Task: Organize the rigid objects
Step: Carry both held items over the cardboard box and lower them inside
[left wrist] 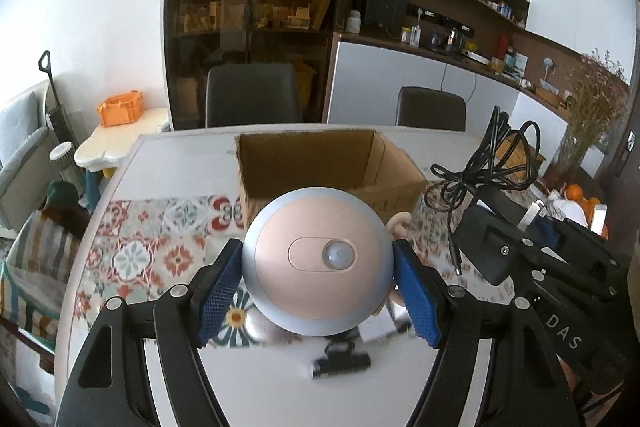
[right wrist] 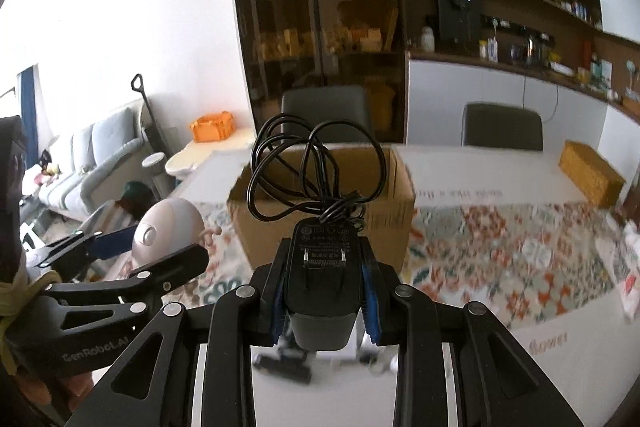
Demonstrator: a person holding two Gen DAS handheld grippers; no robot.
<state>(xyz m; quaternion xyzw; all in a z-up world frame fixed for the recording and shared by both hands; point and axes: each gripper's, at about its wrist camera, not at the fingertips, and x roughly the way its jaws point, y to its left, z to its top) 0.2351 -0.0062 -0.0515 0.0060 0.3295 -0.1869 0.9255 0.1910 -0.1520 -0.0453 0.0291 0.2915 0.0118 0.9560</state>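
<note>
The left claw [left wrist: 318,281] grips a round pink, silver-rimmed sensor light [left wrist: 318,261]; beyond it sits an open brown cardboard box [left wrist: 320,163] on the desk [left wrist: 180,155]. The right claw [right wrist: 324,291] clamps a black plastic power adapter [right wrist: 323,267], its cable [right wrist: 308,167] looped above.

The white table [left wrist: 120,167] fills the lower half of both views, its rounded edge curving down the left of the left wrist frame. A patterned cloth [left wrist: 152,247] with orange and teal flowers lies across its middle band. An open cardboard box [left wrist: 320,163] stands on the table at centre, its near side on the cloth. A small black object [left wrist: 340,367], blurred, lies on the bare white surface at bottom centre. In the right wrist frame a woven yellow box [right wrist: 588,175] sits on the table at upper right, well apart from the cardboard box, and a white packet [right wrist: 628,287], blurred, rests on the cloth at the right edge.
</note>
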